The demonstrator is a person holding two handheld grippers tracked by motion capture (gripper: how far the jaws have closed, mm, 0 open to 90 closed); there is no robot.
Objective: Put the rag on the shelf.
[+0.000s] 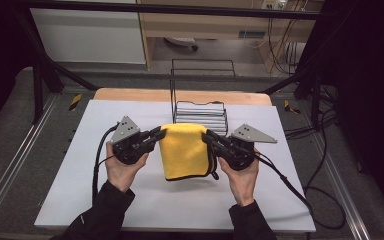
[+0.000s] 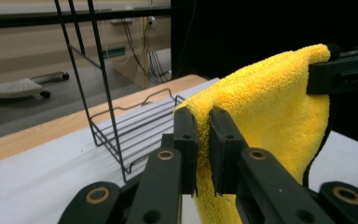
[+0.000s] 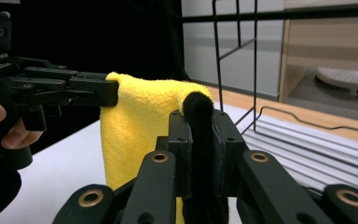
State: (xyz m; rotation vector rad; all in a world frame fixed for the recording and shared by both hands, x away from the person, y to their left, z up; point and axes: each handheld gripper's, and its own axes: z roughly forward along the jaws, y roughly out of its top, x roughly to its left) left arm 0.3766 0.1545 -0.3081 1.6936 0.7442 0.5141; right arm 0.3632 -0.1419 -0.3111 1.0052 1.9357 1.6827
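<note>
Cloth: a folded yellow cloth (image 1: 184, 151) with a dark trimmed edge hangs between the two grippers, above the middle of the table; its top fold spans from one gripper to the other.
Left gripper: the left gripper (image 1: 158, 134) has its jaws pressed together on the cloth's upper left corner; in the left gripper view yellow pile sits squeezed between the two black jaws.
Right gripper: the right gripper (image 1: 206, 136) has its jaws clamped on the upper right corner, where the dark trim bunches up between them.
Rack: a black wire rack (image 1: 200, 112) stands just behind the cloth at the table's far edge; its slatted tray holds nothing visible.
Table: a white table (image 1: 130, 200) with a wooden strip along the far side.
Room: grey floor, a black frame (image 1: 45, 65) around the table, and cables (image 1: 325, 190) trailing to the right.
</note>
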